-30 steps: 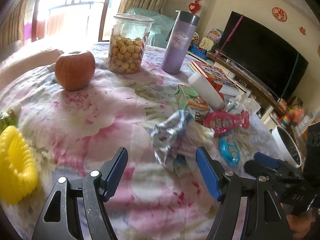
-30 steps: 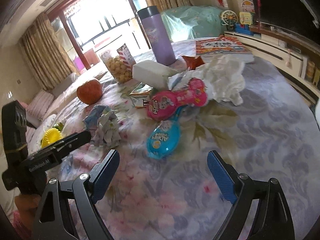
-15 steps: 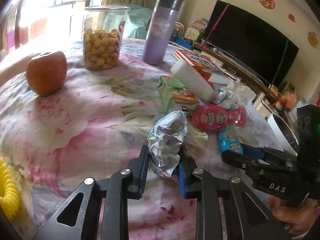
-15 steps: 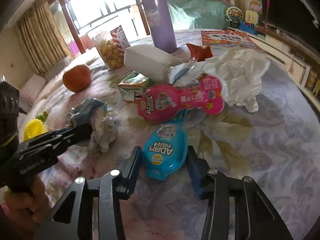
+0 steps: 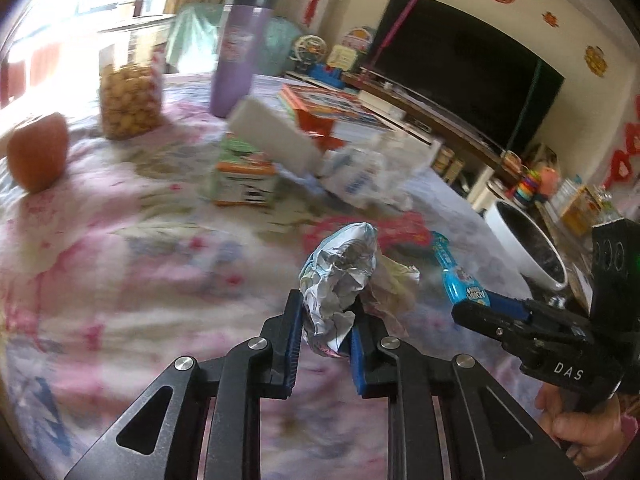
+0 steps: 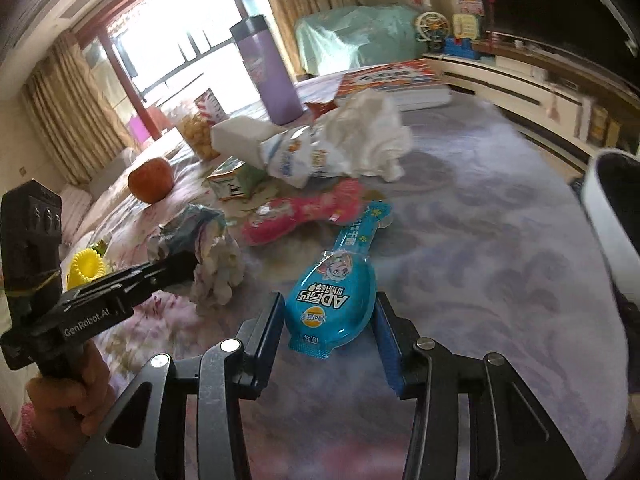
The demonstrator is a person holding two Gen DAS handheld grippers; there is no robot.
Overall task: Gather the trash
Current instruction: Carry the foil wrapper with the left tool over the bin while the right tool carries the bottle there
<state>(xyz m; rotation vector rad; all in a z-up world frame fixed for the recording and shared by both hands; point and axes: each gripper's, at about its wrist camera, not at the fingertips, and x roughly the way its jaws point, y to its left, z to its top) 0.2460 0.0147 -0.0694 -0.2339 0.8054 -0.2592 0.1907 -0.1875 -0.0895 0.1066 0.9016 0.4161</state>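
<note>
My left gripper (image 5: 326,320) is shut on a crumpled silver-blue wrapper (image 5: 340,276) and holds it just above the flowered tablecloth; it also shows in the right wrist view (image 6: 200,236). My right gripper (image 6: 328,320) is shut on a blue snack packet (image 6: 336,292), lifted off the cloth; the packet's far end shows in the left wrist view (image 5: 460,276). A pink snack packet (image 6: 304,212), crumpled white tissue (image 6: 368,136) and a white-blue wrapper (image 6: 292,156) lie further back. A white trash bin (image 5: 528,244) stands past the table's right edge.
An apple (image 5: 38,152), a jar of snacks (image 5: 130,96), a purple flask (image 5: 236,48), a green carton (image 5: 244,172), a white box (image 5: 272,136) and a book (image 5: 336,108) stand on the table. A yellow ring (image 6: 86,264) lies at its left.
Both grippers have lifted their items off the cloth and swung right toward the bin. The blue packet now hangs in the right gripper, tilted.
</note>
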